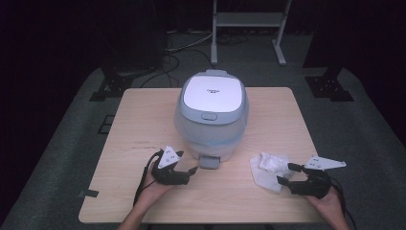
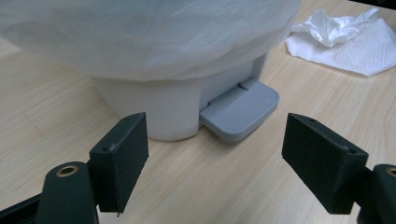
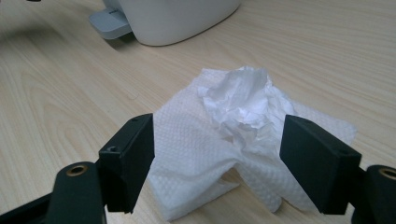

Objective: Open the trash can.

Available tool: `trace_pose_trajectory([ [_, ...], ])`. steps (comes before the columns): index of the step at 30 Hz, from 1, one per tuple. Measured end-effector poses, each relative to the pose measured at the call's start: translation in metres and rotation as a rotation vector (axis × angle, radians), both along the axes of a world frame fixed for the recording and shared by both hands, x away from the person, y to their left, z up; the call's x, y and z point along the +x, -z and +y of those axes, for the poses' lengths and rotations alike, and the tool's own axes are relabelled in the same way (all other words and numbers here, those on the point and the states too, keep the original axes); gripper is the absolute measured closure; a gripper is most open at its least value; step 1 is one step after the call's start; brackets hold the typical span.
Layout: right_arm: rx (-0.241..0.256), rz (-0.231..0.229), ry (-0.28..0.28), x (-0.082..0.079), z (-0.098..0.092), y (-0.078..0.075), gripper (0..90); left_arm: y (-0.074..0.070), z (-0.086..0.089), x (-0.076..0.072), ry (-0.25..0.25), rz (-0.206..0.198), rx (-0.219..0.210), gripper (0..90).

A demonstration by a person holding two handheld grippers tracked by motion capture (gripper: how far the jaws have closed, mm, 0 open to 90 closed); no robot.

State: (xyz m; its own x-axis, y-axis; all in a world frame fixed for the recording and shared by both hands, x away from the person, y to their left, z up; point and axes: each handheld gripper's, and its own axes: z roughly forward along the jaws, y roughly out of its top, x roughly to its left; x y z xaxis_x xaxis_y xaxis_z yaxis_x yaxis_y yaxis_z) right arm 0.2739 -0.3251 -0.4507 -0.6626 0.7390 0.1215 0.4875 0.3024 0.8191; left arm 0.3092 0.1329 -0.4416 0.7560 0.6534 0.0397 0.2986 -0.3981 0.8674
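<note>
Risk: right hand-held gripper [image 3: 217, 165], jaws apart around crumpled white paper towel [image 3: 243, 135], may pinch only the loose top wad; left hand-held gripper [image 2: 215, 158] also gapes, before the white pedal bin's grey ribbed foot pedal [image 2: 240, 110].

Left gripper [image 1: 190, 163] low, fingers spread wide, right gripper [image 1: 288, 173] low, fingers likewise parted

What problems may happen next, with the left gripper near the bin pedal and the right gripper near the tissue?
1. The crumpled tissue only rests on the flat paper towel; the open right gripper might lift one and leave or drop the other.
2. The left gripper points at the grey pedal; pressing off-centre might slide the bin across the table.
3. The liner bag hangs over the bin wall and might snag.
</note>
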Motion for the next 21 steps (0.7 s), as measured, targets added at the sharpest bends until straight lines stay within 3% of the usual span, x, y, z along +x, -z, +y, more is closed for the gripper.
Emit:
trace_pose_trajectory([
  [12,-0.005,-0.006,-0.002,-0.001,0.0,-0.001,24.6,0.003,-0.016,0.003,0.022,0.02,0.01,24.0],
  [21,-0.008,-0.009,-0.005,-0.002,0.0,-0.002,24.6,0.007,-0.031,0.007,0.064,0.021,0.031,41.0],
])
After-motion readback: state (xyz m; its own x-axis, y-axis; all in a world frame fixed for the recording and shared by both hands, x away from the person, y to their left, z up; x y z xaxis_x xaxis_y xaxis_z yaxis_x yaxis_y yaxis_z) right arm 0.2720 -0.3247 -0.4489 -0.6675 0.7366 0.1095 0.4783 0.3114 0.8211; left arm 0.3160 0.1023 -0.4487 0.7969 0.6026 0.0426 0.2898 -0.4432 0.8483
